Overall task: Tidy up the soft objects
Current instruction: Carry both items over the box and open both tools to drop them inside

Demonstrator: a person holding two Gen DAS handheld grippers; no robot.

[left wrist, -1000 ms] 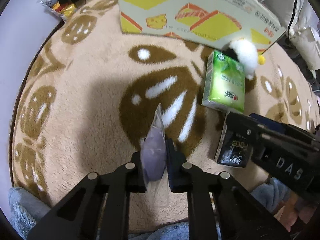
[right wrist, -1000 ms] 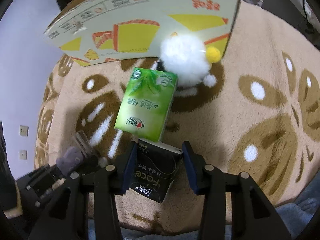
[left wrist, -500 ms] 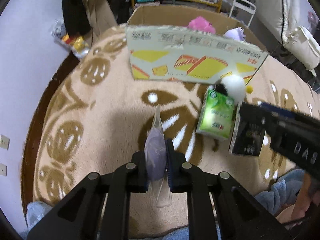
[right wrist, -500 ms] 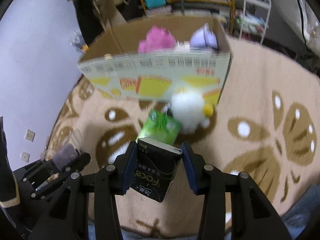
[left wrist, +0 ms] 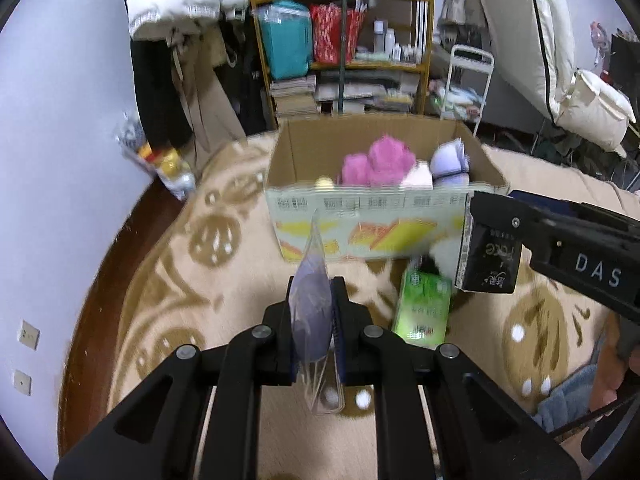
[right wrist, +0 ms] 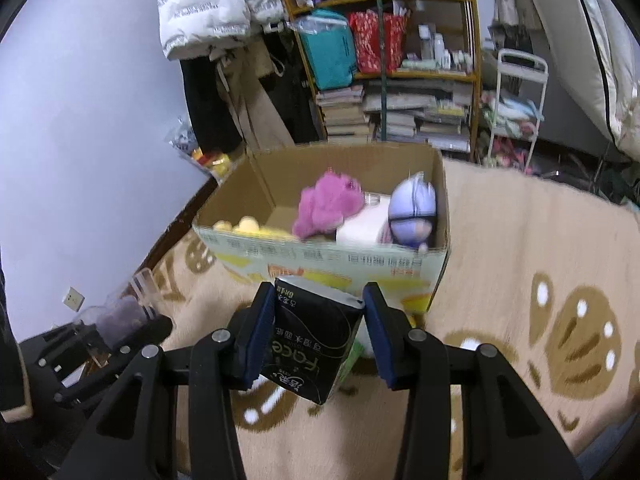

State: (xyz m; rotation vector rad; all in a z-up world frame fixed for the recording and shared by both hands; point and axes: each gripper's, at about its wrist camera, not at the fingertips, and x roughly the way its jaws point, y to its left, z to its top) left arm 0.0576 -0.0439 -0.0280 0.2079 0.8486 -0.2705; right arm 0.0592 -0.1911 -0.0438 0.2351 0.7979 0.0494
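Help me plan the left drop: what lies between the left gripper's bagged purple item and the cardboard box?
In the left wrist view, only bare rug lies between the bagged purple item in the left gripper and the cardboard box.

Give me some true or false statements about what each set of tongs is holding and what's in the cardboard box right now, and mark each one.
1. The right tongs grip a black tissue pack. True.
2. The left tongs are open with nothing between them. False: they are shut on a clear bag with something purple inside.
3. The cardboard box holds a pink plush toy. True.
4. The green tissue pack is inside the box. False: it lies on the rug in front of the box.
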